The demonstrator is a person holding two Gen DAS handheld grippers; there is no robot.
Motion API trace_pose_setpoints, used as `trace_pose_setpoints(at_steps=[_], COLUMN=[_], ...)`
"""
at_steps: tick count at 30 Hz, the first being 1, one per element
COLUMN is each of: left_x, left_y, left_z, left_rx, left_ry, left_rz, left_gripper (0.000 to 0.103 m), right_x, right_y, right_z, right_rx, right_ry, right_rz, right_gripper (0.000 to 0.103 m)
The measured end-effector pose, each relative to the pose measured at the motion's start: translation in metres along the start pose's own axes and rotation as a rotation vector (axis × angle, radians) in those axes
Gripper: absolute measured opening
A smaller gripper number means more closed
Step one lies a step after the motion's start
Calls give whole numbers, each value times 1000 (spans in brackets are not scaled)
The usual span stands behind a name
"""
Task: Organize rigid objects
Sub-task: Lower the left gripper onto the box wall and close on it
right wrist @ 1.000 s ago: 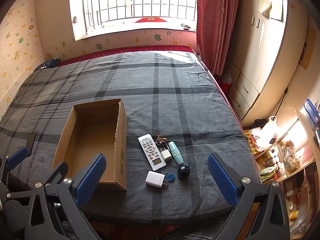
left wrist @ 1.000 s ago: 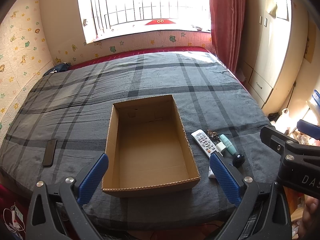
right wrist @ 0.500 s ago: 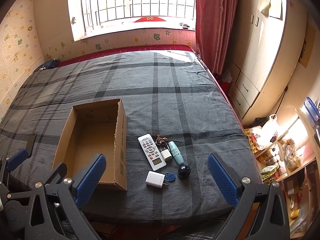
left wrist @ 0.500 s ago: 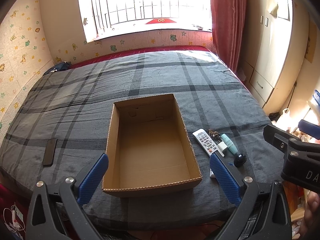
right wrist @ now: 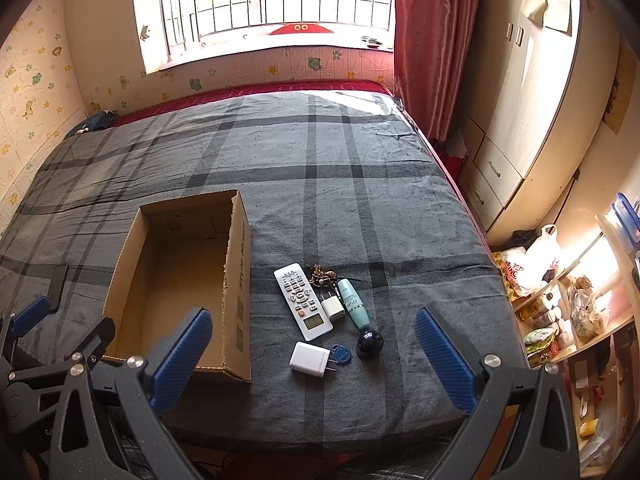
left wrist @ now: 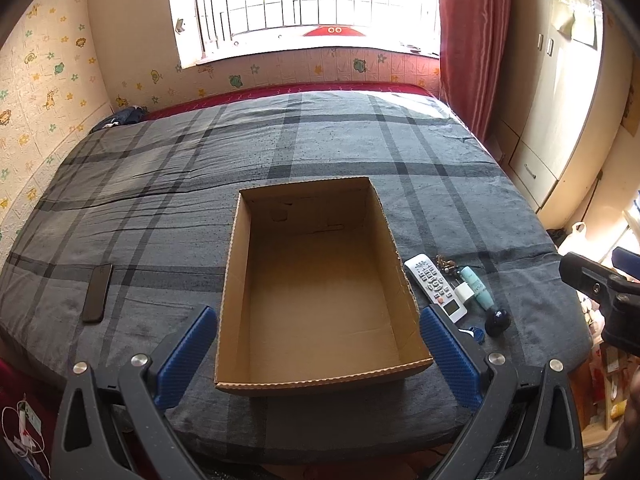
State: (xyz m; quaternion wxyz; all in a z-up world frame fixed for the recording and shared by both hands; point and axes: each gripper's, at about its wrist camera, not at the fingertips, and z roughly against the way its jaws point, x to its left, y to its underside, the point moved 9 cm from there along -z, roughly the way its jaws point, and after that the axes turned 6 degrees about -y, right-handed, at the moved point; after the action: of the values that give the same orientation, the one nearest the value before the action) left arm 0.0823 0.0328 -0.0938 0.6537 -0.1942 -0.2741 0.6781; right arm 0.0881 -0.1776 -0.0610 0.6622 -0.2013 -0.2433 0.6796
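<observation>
1. Jaws on both tools stand spread wide and grip nothing: the left gripper (left wrist: pixel 318 354) hangs over the near end of the cardboard box (left wrist: pixel 320 288), the right gripper (right wrist: pixel 314 354) above the small things.
2. On the bed (right wrist: pixel 360 184) the box sits open-topped, nothing visible inside.
3. Just right of it lie a white remote (right wrist: pixel 303 306), a small white plug (right wrist: pixel 332 308) touching it, a teal bottle (right wrist: pixel 353 304), a black knob (right wrist: pixel 369 345), a blue tag (right wrist: pixel 341 354) and a larger white charger (right wrist: pixel 309 360) (nearest the edge).
4. A dark phone (left wrist: pixel 97 292) lies well left of the box.
</observation>
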Motion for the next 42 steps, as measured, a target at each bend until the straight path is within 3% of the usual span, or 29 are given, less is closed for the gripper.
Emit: trace_pose_setpoints(at_steps=[12,22,28,42], left_x=[49,72,82,89], left_y=[5,18,22,25], left_z=[-54,-100,-120,-149], left_rx=[58,94,56,20], left_ry=[-58,-35,-55,-4], left_rz=[24,71,54,60], left_gripper=[103,103,103,102], right_x=[-7,-9,-7,-1], right_y=[-2,1,2,6], right_z=[-30,-50,-59,-75], right_rx=[49,90,107,133], right_ry=[20,38,40,48], right_rz=[-5,-2,6,37], right_gripper=[103,103,103,103])
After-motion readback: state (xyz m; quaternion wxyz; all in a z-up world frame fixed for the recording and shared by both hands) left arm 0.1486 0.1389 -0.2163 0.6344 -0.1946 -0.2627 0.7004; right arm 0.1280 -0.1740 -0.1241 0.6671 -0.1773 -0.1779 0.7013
